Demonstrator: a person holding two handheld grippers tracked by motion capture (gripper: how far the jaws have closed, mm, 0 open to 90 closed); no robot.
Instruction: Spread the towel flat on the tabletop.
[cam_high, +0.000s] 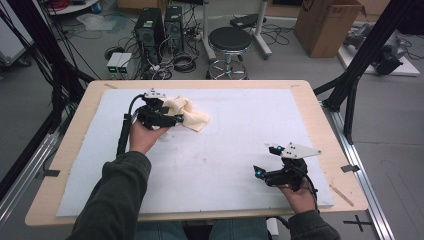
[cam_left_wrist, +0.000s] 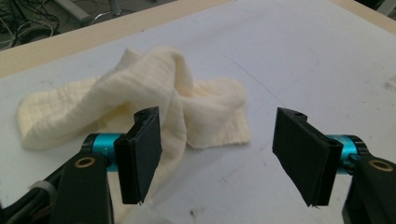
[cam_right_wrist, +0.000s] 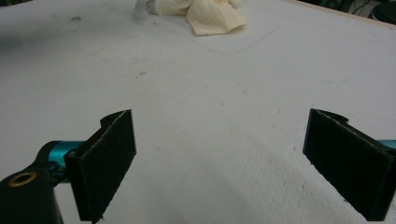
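A crumpled cream cloth (cam_high: 191, 114) lies on the white board at the back left. My left gripper (cam_high: 172, 112) is at the cloth's left edge and stands open. In the left gripper view the cloth (cam_left_wrist: 154, 88) is bunched into a ridge just ahead of the open left gripper (cam_left_wrist: 219, 158). One fold hangs against the inner side of the left-hand jaw, and nothing lies between the pads. My right gripper (cam_high: 264, 161) stands open over bare board at the front right. In the right gripper view the right gripper (cam_right_wrist: 219, 163) holds nothing, and the cloth (cam_right_wrist: 212, 14) lies far ahead.
The white foam board (cam_high: 235, 130) covers a wooden table (cam_high: 75, 130). Beyond the far edge stand a black stool (cam_high: 229, 42), two computer towers (cam_high: 150, 27) with cables, and a cardboard box (cam_high: 327, 25). Black frame posts (cam_high: 360, 60) rise at the right.
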